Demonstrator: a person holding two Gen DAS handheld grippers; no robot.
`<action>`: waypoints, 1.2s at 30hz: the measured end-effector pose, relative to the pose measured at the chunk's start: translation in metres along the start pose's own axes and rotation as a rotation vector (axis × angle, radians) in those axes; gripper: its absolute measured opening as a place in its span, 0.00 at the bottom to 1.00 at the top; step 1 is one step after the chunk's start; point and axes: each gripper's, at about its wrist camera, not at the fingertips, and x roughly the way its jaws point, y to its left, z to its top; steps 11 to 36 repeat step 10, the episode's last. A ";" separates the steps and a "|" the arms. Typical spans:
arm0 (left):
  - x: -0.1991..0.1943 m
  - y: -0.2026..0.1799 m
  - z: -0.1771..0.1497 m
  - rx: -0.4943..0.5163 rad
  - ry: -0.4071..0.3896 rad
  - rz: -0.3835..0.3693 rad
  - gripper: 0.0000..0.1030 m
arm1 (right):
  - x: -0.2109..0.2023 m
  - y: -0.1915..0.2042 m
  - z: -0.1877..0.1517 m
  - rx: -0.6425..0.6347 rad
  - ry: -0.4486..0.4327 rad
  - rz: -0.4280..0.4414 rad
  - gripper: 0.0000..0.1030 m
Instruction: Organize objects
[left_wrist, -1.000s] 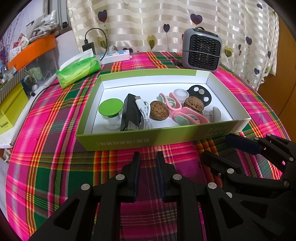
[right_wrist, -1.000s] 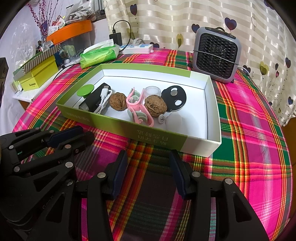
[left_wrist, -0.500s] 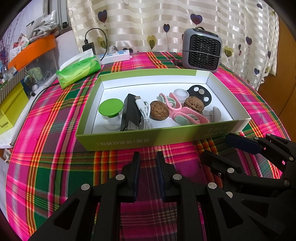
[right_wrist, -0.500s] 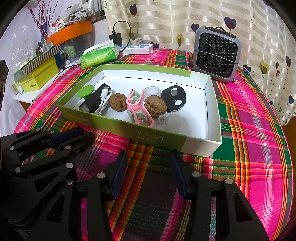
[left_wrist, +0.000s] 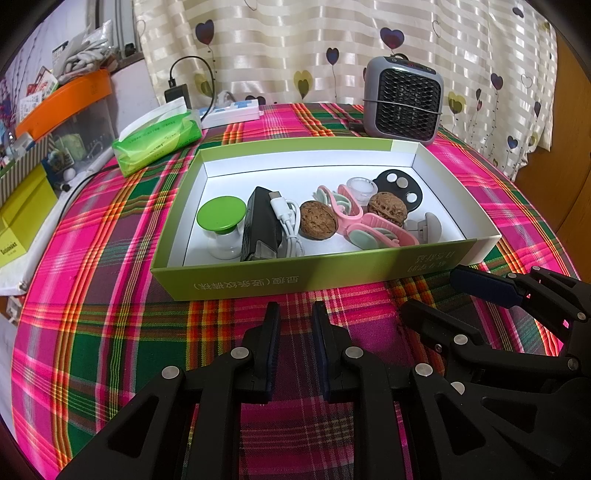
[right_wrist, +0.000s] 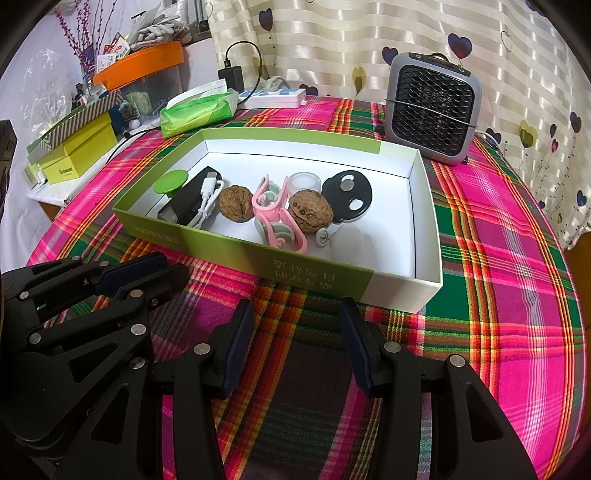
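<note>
A shallow green box (left_wrist: 295, 280) with a white inside stands on the plaid tablecloth. It holds a green-capped jar (left_wrist: 221, 218), a black power bank (left_wrist: 260, 221) with a white cable (left_wrist: 286, 218), two walnuts (left_wrist: 317, 225) (left_wrist: 388, 208), pink clips (left_wrist: 376, 229), a small clear cup (left_wrist: 362, 188), a black disc (left_wrist: 399, 184) and a grey knob (left_wrist: 428, 227). My left gripper (left_wrist: 294, 314) rests just before the box's front wall, jaws a narrow gap apart and empty. Beside it, my right gripper (right_wrist: 295, 314) stands open over the cloth, holding nothing.
Behind the box stands a grey fan heater (left_wrist: 404, 99). A green tissue pack (left_wrist: 159, 144) and a white power strip (left_wrist: 231, 110) lie at the back left. Yellow boxes (right_wrist: 77, 155) and an orange-lidded bin (right_wrist: 140, 62) crowd the left side. Patterned curtains hang behind.
</note>
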 end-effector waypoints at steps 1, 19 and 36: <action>0.000 0.000 0.000 0.001 0.000 0.000 0.15 | 0.000 0.000 0.000 0.001 0.000 0.001 0.47; -0.001 0.001 -0.001 -0.003 0.000 -0.002 0.15 | 0.000 0.000 -0.001 0.004 -0.001 0.005 0.48; -0.001 0.001 -0.001 -0.003 0.000 -0.002 0.15 | 0.000 0.000 -0.001 0.004 -0.001 0.005 0.48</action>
